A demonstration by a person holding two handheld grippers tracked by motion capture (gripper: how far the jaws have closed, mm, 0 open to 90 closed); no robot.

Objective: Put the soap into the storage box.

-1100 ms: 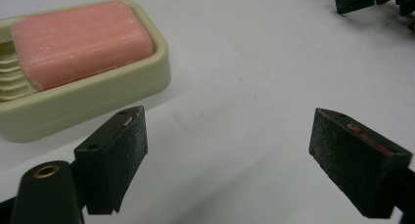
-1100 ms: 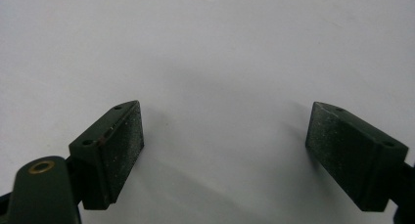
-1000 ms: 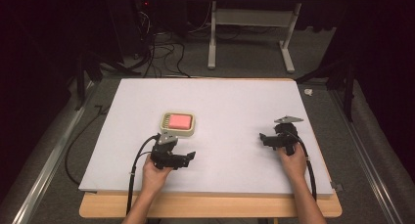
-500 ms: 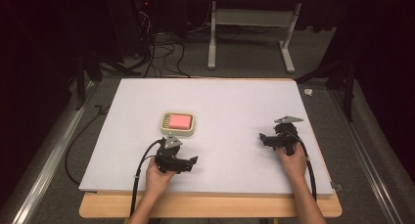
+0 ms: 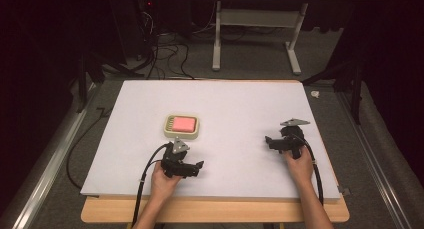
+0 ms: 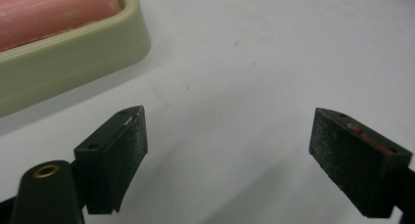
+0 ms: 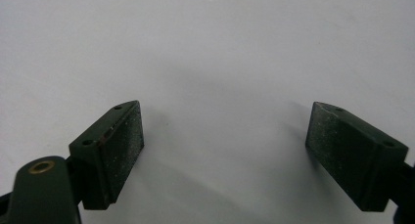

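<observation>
Left gripper (image 6: 227, 150) jaws are held wide apart, nothing between them; bare white table (image 6: 274, 53) is seen in the gap. Right gripper (image 7: 225, 150) jaws likewise wide and empty. In the left gripper view the pink soap (image 6: 54, 11) in its cream dish (image 6: 73, 62) is seen close, beyond the left jaw, apart from it. In the high view the dish (image 5: 181, 126) is placed near the left gripper (image 5: 192, 166), well apart from the right gripper (image 5: 272, 141).

The high view looks down from above the table (image 5: 240, 104); gripper views sit close, sharing its white surface.
</observation>
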